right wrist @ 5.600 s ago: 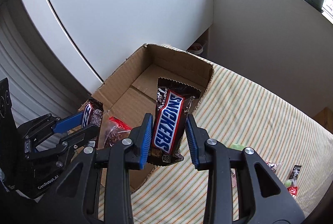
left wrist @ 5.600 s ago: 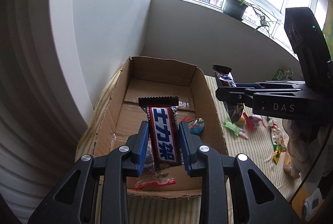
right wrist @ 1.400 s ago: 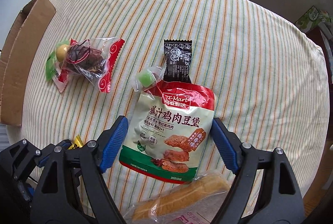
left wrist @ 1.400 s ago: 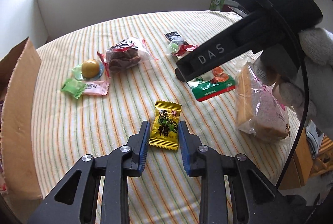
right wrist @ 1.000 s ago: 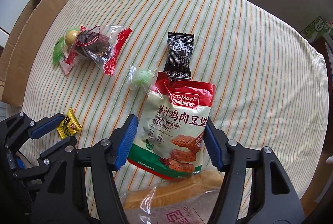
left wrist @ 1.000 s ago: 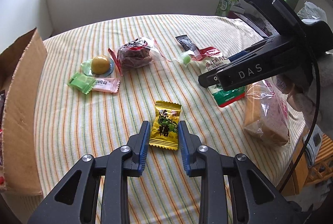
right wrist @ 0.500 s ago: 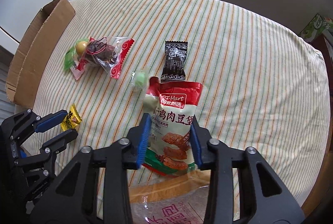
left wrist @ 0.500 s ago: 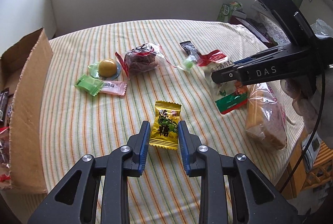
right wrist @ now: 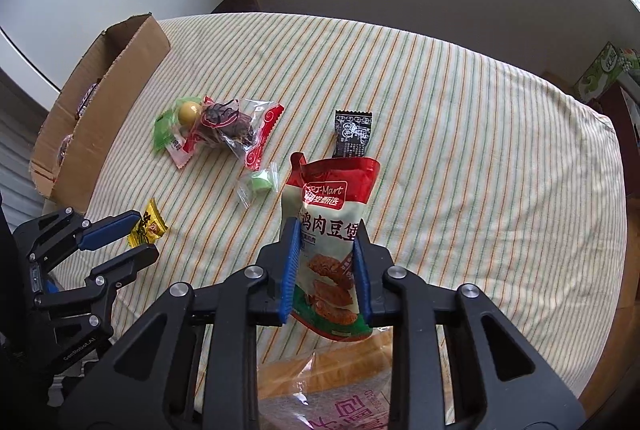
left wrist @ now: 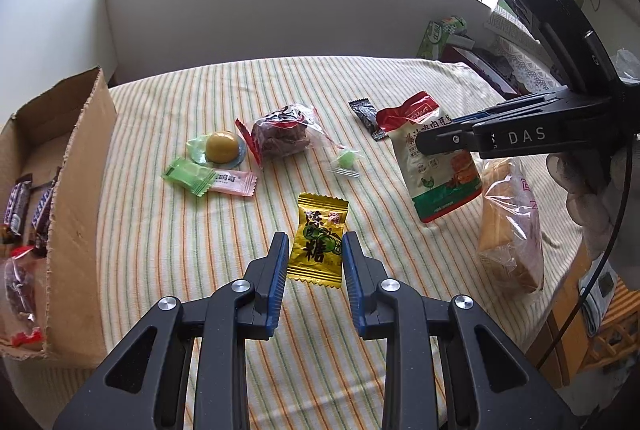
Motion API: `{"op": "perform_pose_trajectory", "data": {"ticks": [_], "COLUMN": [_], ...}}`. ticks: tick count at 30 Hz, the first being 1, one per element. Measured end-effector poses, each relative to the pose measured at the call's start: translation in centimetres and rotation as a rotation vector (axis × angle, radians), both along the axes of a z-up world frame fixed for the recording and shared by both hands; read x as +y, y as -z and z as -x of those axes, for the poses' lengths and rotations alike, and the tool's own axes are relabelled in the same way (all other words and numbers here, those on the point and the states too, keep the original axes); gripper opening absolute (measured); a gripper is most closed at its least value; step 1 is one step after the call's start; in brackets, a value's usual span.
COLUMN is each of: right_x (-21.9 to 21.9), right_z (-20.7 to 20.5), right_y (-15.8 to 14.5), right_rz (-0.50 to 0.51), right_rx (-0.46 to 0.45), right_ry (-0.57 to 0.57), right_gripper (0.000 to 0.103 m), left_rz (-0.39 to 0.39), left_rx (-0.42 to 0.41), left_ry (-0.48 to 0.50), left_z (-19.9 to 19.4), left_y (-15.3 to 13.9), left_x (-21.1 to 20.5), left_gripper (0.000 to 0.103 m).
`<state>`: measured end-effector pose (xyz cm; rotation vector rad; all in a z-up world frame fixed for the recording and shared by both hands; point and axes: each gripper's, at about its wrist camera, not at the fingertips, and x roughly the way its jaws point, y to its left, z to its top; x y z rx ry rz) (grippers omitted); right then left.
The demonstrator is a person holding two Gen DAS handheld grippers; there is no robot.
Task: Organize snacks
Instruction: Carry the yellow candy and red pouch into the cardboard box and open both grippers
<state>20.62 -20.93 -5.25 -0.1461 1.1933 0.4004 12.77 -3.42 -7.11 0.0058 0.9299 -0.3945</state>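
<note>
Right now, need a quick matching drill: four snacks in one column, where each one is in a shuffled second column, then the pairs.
Snacks
1. yellow candy
2. red-topped pouch
3. Snickers bars
4. black sachet

Places
A. lying loose on the striped cloth
B. in the cardboard box
C. gripped in the left tongs
D. gripped in the right tongs, lifted off the cloth

Pairs: 1-C, 2-D, 3-B, 4-A
</note>
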Motion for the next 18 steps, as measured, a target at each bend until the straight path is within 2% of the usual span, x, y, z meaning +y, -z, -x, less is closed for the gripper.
{"op": "perform_pose_trajectory", "data": {"ticks": [5, 12, 18], "right_x": [0.4, 2.1, 5.3], "right_z": [0.2, 0.5, -0.3], "right_y": [-1.2, -4.6, -6.2], "right_rz": [-0.017, -0.047, -0.074], "right_rx": [-0.021, -0.086, -0.125], "right_ry": [-0.006, -0.049, -0.08], "right_gripper": [0.025, 0.025, 0.025], "left_rz": [0.008, 0.014, 0.013], "left_rx": [-0.032, -0.08, -0.11], "left_ry": [-0.013, -0.058, -0.108], "left_z": [0.4, 0.9, 1.1], "left_y": [-1.4, -3.5, -4.9], "left_x": [0.9, 3.3, 6.0], "left_gripper": [0.026, 0.026, 0.026]}}
